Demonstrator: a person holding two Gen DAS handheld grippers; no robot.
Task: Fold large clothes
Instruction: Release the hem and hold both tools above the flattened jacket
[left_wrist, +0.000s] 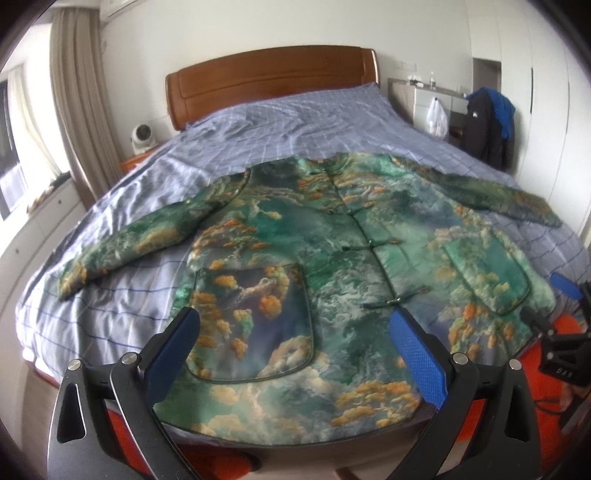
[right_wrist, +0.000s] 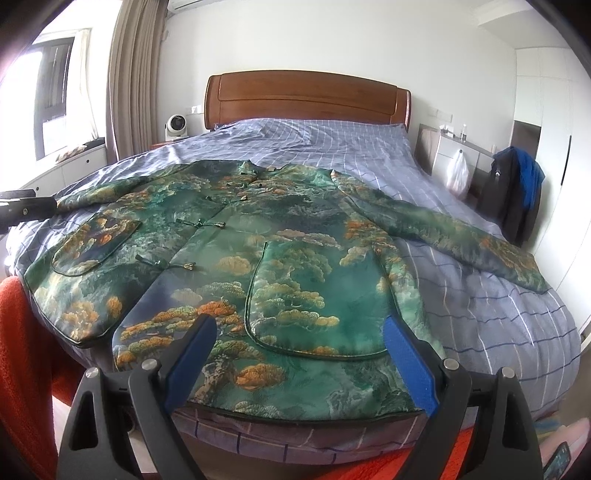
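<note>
A large green jacket (left_wrist: 332, 236) with orange cloud print lies flat, front up and buttoned, on the bed, both sleeves spread out to the sides. Its hem lies at the bed's near edge. It also shows in the right wrist view (right_wrist: 295, 236). My left gripper (left_wrist: 295, 325) is open and empty, hovering over the hem by the left pocket (left_wrist: 255, 321). My right gripper (right_wrist: 299, 332) is open and empty, hovering over the hem by the right pocket (right_wrist: 317, 302). The right gripper also shows at the right edge of the left wrist view (left_wrist: 554, 306).
The bed has a blue checked sheet (left_wrist: 280, 122) and a wooden headboard (left_wrist: 269, 81). A small fan (left_wrist: 142, 138) stands on the left nightstand. A chair with dark clothes (left_wrist: 487, 122) and a white bag (left_wrist: 436, 118) stand to the right. Orange fabric (right_wrist: 22, 350) is at the foot.
</note>
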